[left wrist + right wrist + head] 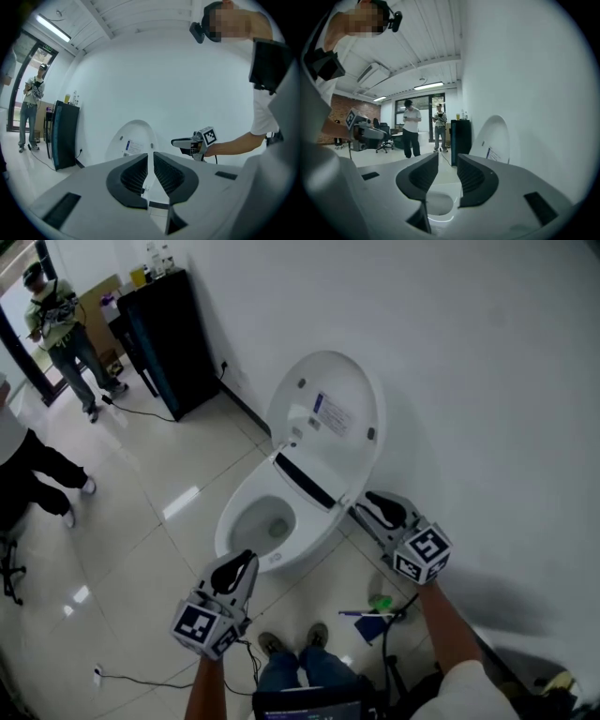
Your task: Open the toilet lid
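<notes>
The white toilet lid (328, 413) stands raised, leaning back against the wall, and the bowl (246, 495) lies uncovered below it. My left gripper (242, 563) hovers by the bowl's front rim, its jaws nearly together and holding nothing. My right gripper (370, 502) is beside the hinge at the toilet's right, apart from the lid, with a gap between its jaws and nothing in it. The left gripper view shows the lid (133, 140) ahead and the right gripper (180, 142) to its right. In the right gripper view the lid (497, 138) stands at the right, with the bowl (438, 206) below the jaws.
A black cabinet (169, 343) stands against the wall behind the toilet. Two people (61, 324) (37, 474) are at the upper left. A blue-handled tool and a green object (375, 610) lie on the floor by my right arm. A cable (141, 681) trails over the tiles.
</notes>
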A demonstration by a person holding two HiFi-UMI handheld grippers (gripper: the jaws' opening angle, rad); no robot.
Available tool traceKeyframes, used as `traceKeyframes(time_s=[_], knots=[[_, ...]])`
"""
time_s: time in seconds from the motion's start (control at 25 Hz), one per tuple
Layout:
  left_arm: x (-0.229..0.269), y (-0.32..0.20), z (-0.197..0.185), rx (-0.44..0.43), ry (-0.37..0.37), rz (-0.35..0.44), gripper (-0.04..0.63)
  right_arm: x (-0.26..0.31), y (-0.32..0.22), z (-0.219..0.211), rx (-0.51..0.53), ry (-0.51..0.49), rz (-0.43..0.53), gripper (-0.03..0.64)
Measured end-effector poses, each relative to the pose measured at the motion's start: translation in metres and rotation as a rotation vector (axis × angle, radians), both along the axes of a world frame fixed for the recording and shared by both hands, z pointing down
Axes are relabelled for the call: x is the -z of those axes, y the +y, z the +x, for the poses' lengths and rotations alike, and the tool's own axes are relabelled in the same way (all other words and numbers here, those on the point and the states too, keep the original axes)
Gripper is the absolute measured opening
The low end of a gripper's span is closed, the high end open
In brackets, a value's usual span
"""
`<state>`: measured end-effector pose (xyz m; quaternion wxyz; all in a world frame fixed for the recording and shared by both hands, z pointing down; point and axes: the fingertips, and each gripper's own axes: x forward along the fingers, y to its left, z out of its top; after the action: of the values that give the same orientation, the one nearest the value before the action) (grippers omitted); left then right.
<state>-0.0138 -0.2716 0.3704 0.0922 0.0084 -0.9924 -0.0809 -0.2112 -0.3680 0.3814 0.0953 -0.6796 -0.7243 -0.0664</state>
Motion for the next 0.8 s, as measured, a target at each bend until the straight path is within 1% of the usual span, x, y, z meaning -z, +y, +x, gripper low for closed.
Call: traceKeyframes(time_s=[0.12, 0.2, 0.28, 0.4, 0.56, 0.68, 0.8], knots=[[0.033, -0.021, 0.007, -0.041, -0.036, -0.034, 0.029, 0.036, -0.015, 0.055, 0.085, -0.032, -0.019, 0.130], [0.050, -0.037, 0.015, -0.075, -0.034, -0.059, 0.029, 0.051, -0.029, 0.082, 0.098, -0.022, -0.018, 0.130], [0.065, -0.050, 0.022, -0.091, -0.044, -0.081, 0.029, 0.055, -0.043, 0.102, 0.091, 0.006, -0.003, 0.130], [0.070, -0.059, 0.032, -0.090, -0.053, -0.103, 0.031, 0.049, -0.056, 0.125, 0.087, 0.045, 0.024, 0.130], [0.064, -0.065, 0.044, -0.087, -0.048, -0.117, 0.031, 0.031, -0.068, 0.151, 0.076, 0.091, 0.063, 0.130], [0.061, -0.076, 0.054, -0.101, -0.036, -0.115, 0.029, 0.024, -0.076, 0.166, 0.081, 0.096, 0.092, 0.130], [0.060, -0.080, 0.057, -0.113, -0.040, -0.127, 0.031, 0.028, -0.076, 0.171, 0.084, 0.093, 0.082, 0.130]])
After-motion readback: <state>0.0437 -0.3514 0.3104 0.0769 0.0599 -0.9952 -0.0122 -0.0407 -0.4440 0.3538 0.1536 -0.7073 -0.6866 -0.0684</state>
